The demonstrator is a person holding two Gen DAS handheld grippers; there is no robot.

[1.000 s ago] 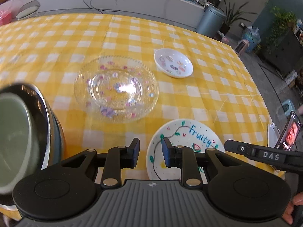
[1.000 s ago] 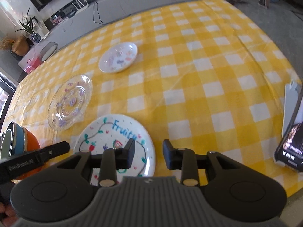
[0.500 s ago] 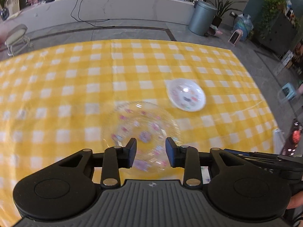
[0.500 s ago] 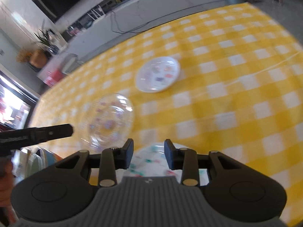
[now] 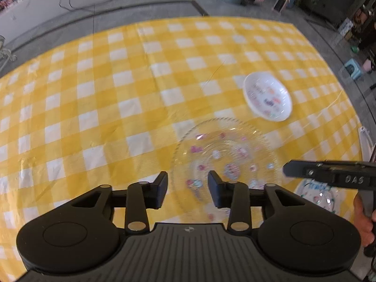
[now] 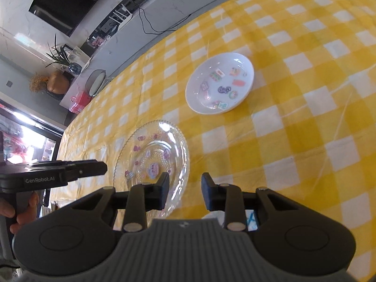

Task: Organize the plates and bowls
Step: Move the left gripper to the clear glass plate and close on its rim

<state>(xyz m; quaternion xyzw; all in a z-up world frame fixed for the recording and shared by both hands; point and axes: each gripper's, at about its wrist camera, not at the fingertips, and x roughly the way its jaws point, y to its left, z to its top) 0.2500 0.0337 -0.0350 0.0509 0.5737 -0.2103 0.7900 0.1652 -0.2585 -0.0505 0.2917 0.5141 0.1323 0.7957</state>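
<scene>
We look down on a table point(image 5: 98, 108) covered with a yellow and white checked cloth. Our left tongs point(image 5: 187, 192) point steeply down over the near edge of a clear glass plate point(image 5: 225, 155) dotted with small pink and blue stickers; the jaws are opening, and between them we see only the plate's rim lying below on the cloth, with neither pad pressing on it. Farther off and to the right of the glass plate sits a small white dish point(image 5: 268, 96) with coloured stickers inside, near the glass plate but apart from it. At the lower right of the left wrist view, a painted white plate point(image 5: 315, 195) with blue lettering shows partly behind the other tool, its edge overlapped by the glass plate's rim as seen from here; whether they touch we cannot tell.

From the right wrist view, our right tongs point(image 6: 183, 193) hang above the gap between the glass plate point(image 6: 152, 155) and the bare cloth, the jaws closing with nothing gripped between them. The white dish point(image 6: 219, 82) lies beyond, well clear of the tongs. A sliver of the painted plate point(image 6: 252, 218) peeks out under the tool. At the left a hand point(image 6: 20, 209) holds the other tool's grip.
</scene>
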